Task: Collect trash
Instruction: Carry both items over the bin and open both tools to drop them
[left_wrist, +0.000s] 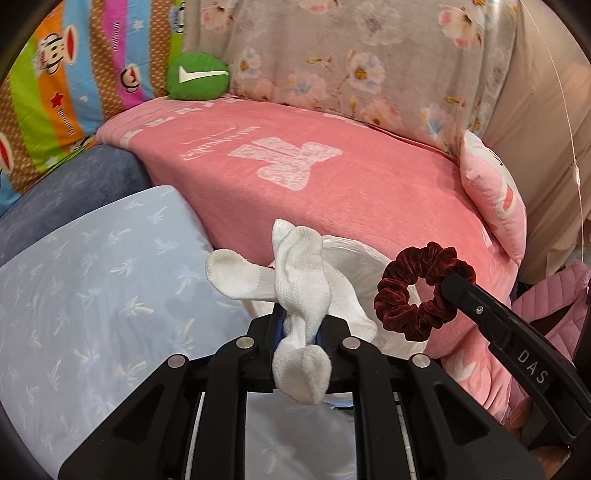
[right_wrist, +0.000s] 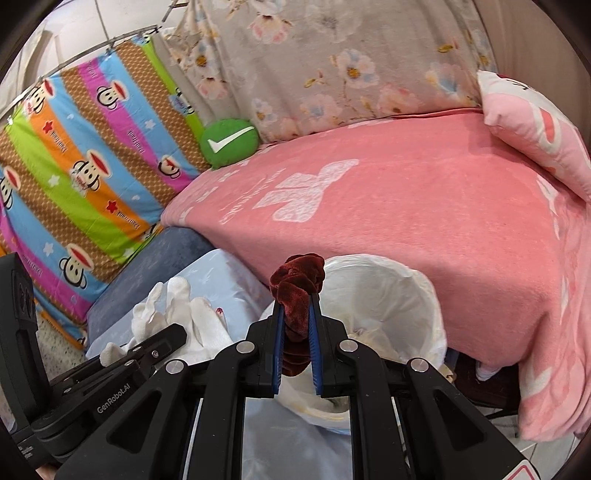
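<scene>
A: Left hand-held gripper (left_wrist: 301, 332) is clamped on a white sock (left_wrist: 291, 295), just above the light blue pillow (left_wrist: 92, 280).

B: Right hand-held gripper (right_wrist: 297, 325) pinches a dark red scrunchie (right_wrist: 295, 291) over the white-lined bin (right_wrist: 388, 295) beside the pink bed (right_wrist: 424, 206).

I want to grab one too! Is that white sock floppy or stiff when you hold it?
Probably floppy: the white knitted sock droops over both sides of the left gripper's fingers. It looks light, since a narrow pinch holds it up. Its ribbed knit likely isn't slippery.
</scene>
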